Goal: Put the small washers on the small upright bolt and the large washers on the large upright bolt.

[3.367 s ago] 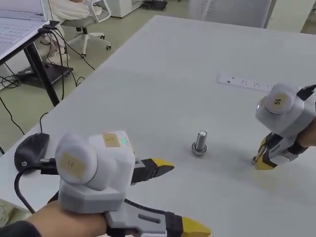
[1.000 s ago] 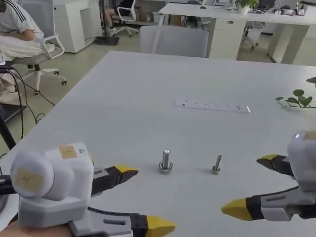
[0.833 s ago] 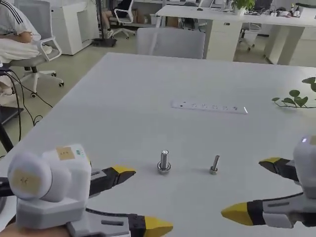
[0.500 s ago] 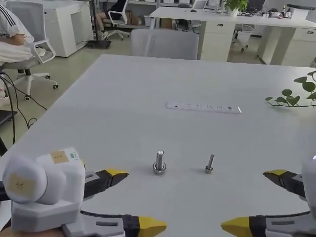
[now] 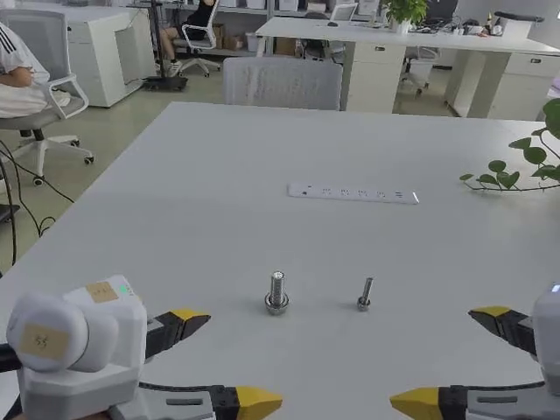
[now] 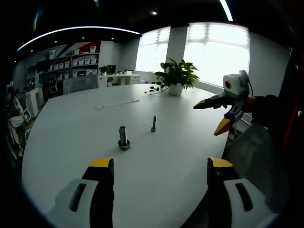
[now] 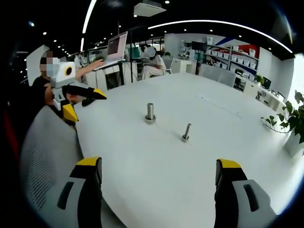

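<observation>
Two bolts stand upright mid-table: the large bolt (image 5: pixel 276 293) with a wider ring at its base, and to its right the thinner small bolt (image 5: pixel 365 295). I cannot make out loose washers. My left gripper (image 5: pixel 223 360) hangs open at the near left, well short of the bolts. My right gripper (image 5: pixel 446 357) is open at the near right, with nothing between its jaws. In the left gripper view the large bolt (image 6: pixel 123 138) and small bolt (image 6: pixel 154 123) lie ahead of the open left gripper (image 6: pixel 160 164). From the right gripper (image 7: pixel 159 164) the small bolt (image 7: pixel 186 132) is nearer than the large bolt (image 7: pixel 150 113).
A white power strip (image 5: pixel 353 193) lies beyond the bolts on the white table (image 5: pixel 219 201). Plant leaves (image 5: pixel 516 171) reach in over the table's right side. A grey chair (image 5: pixel 282 83) stands at the far edge. A person sits at far left.
The right gripper has lifted away from the table beside the large bolt, and the small bolt now shows there. Both grippers have drawn back to the near edge, open. The head camera has tilted up.
</observation>
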`<state>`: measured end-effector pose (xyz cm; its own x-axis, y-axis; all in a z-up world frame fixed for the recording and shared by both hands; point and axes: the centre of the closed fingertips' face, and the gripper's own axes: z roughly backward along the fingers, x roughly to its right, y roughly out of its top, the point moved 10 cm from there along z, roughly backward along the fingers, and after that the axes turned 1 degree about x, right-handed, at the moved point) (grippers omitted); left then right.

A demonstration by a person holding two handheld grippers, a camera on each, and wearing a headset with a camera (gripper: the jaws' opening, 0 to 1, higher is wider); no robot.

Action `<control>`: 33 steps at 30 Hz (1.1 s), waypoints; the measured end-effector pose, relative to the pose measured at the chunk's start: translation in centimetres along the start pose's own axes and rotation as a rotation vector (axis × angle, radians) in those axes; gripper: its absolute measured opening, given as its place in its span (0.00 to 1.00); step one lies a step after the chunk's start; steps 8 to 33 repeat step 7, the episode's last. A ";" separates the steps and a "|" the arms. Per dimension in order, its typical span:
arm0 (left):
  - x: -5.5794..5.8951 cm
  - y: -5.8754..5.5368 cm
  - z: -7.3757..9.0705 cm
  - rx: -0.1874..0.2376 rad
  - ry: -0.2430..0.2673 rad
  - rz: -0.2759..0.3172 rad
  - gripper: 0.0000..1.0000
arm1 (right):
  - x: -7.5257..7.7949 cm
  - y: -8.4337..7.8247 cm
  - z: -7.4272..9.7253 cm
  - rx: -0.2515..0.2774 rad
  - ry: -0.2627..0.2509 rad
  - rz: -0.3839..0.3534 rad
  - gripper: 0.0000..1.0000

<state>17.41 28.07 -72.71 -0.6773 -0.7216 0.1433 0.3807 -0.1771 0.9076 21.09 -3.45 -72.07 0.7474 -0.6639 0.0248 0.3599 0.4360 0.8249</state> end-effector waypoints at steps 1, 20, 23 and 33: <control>0.0 0.0 0.0 0.003 0.002 0.002 0.81 | 0.0 0.0 0.0 -0.004 0.001 0.001 1.00; 0.0 0.0 0.0 0.001 0.011 0.005 0.82 | -0.2 0.0 -0.2 -0.008 0.006 0.003 1.00; 0.0 0.0 0.0 0.001 0.011 0.005 0.82 | -0.2 0.0 -0.2 -0.008 0.006 0.003 1.00; 0.0 0.0 0.0 0.001 0.011 0.005 0.82 | -0.2 0.0 -0.2 -0.008 0.006 0.003 1.00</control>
